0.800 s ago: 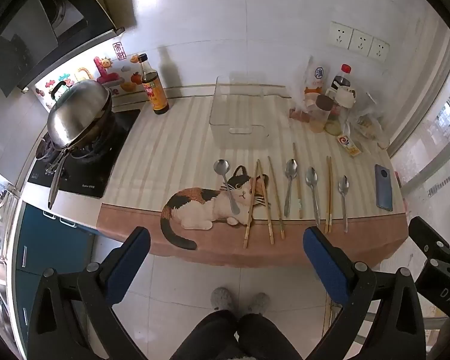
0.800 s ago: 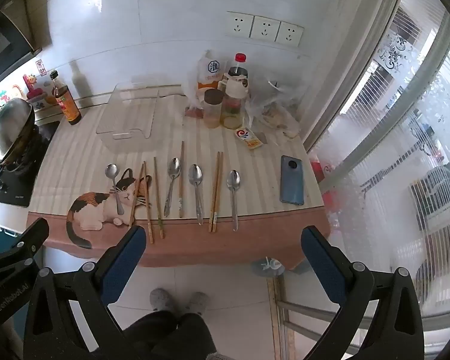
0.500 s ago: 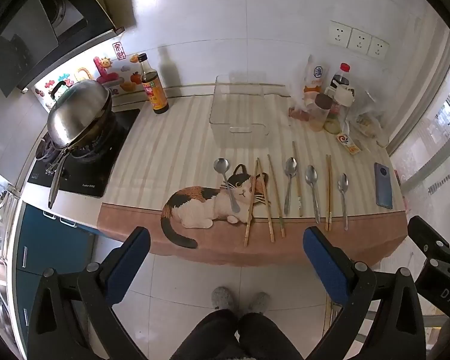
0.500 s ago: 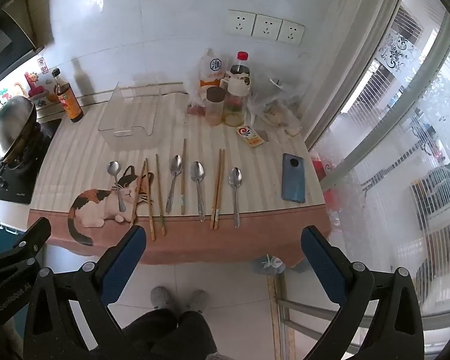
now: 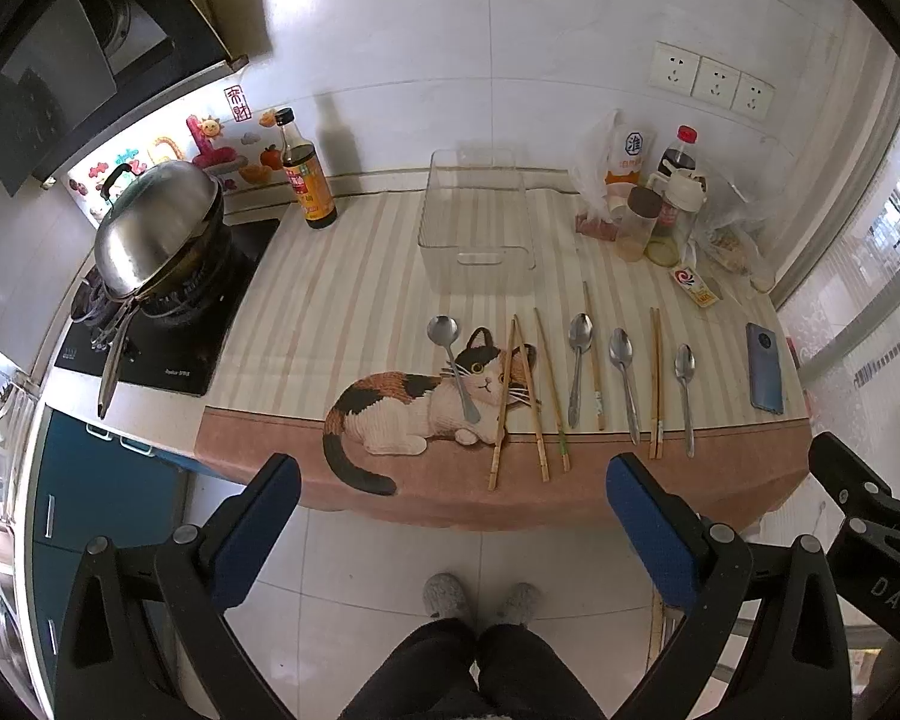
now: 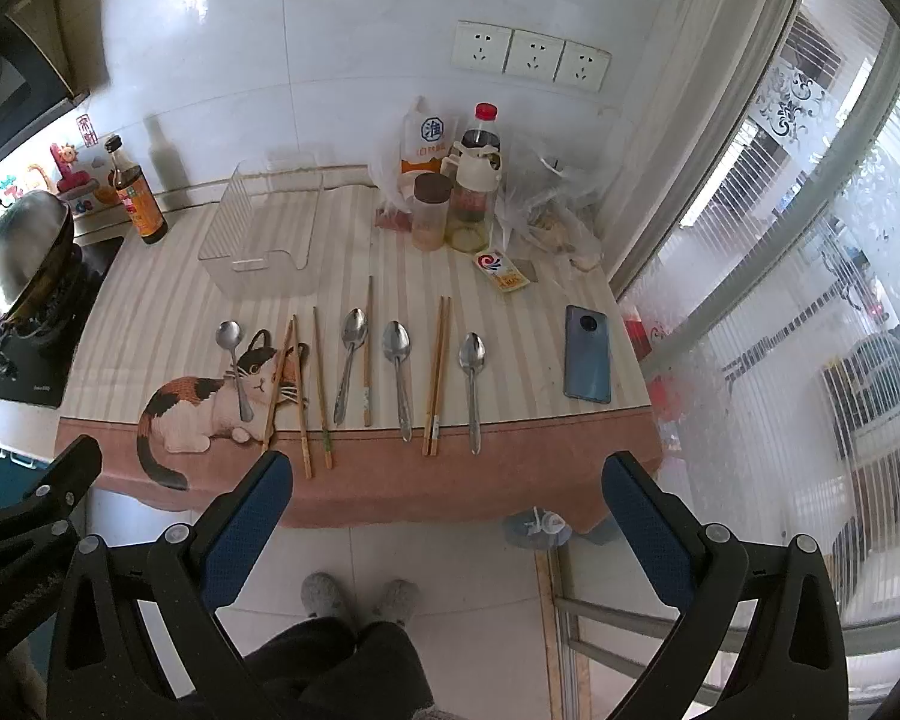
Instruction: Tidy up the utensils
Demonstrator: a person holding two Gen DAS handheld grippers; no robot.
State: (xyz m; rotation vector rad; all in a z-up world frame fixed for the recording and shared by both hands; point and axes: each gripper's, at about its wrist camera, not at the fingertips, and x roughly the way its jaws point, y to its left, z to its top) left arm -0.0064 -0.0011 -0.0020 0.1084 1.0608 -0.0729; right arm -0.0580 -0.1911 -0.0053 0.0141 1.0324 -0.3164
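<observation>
Several metal spoons and wooden chopsticks lie in a row near the front edge of the striped counter. The leftmost spoon [image 5: 452, 360] [image 6: 234, 360] lies on the cat picture. A chopstick pair [image 5: 654, 381] [image 6: 437, 372] lies between the two right-hand spoons. A clear plastic bin [image 5: 477, 222] [image 6: 261, 240] stands empty behind the row. My left gripper [image 5: 453, 531] and right gripper [image 6: 447, 525] are both open and empty, held above the floor in front of the counter, well short of the utensils.
A wok [image 5: 156, 228] sits on the stove at the left. A soy sauce bottle [image 5: 306, 171] stands by the wall. Bottles, jars and bags [image 6: 456, 192] crowd the back right. A phone [image 6: 588, 354] lies at the right edge. A window is at the right.
Both views have shifted slightly; the counter sits a little lower and closer in frame. Both grippers stay open and empty, and no utensil has moved.
</observation>
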